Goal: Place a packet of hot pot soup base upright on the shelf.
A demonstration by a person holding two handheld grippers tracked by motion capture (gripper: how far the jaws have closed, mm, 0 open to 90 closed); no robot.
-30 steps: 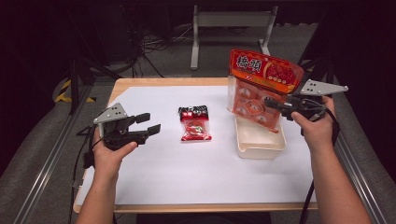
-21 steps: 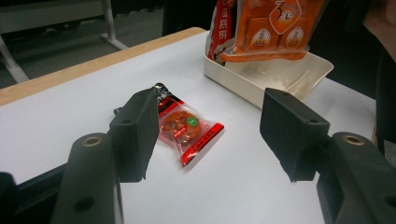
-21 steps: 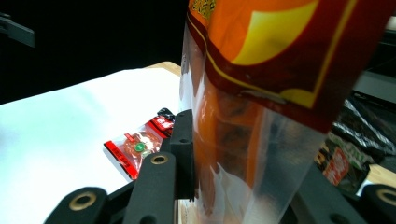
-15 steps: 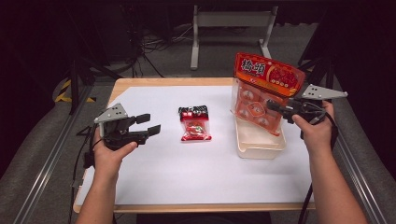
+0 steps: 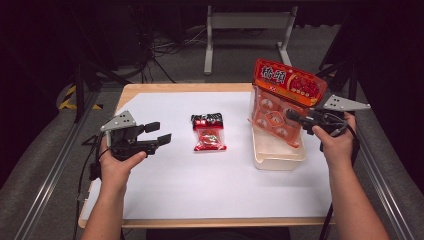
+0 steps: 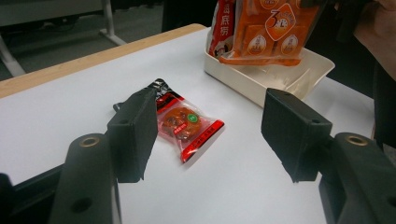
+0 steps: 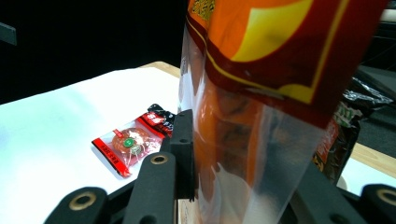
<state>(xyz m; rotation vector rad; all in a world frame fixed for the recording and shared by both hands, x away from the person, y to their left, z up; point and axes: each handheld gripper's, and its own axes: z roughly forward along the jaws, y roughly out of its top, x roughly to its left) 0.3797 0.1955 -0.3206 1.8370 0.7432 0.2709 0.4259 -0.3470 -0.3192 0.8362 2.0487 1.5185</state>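
Note:
A large orange-and-red snack bag (image 5: pixel 280 100) stands upright with its lower end inside a cream plastic tray (image 5: pixel 277 161) at the right of the table. My right gripper (image 5: pixel 296 118) is shut on the bag's right side; in the right gripper view my right gripper (image 7: pixel 247 172) has both jaws pressing the clear film of the bag (image 7: pixel 261 70). A small red packet (image 5: pixel 209 132) lies flat in the middle of the white sheet. My left gripper (image 5: pixel 163 132) hovers left of it, open and empty. In the left gripper view the packet (image 6: pixel 184 123) lies beyond my left gripper (image 6: pixel 212 126).
The white sheet (image 5: pixel 190 180) covers a wooden table (image 5: pixel 150 88). A second, darker bag (image 7: pixel 345 135) sits behind the orange one in the tray (image 6: pixel 280 79). Metal rails run along both sides of the table, and a stand with cables is behind it.
My right gripper has come down a little with the orange bag, so the bag sits lower in the tray. The left gripper and the small packet have stayed put.

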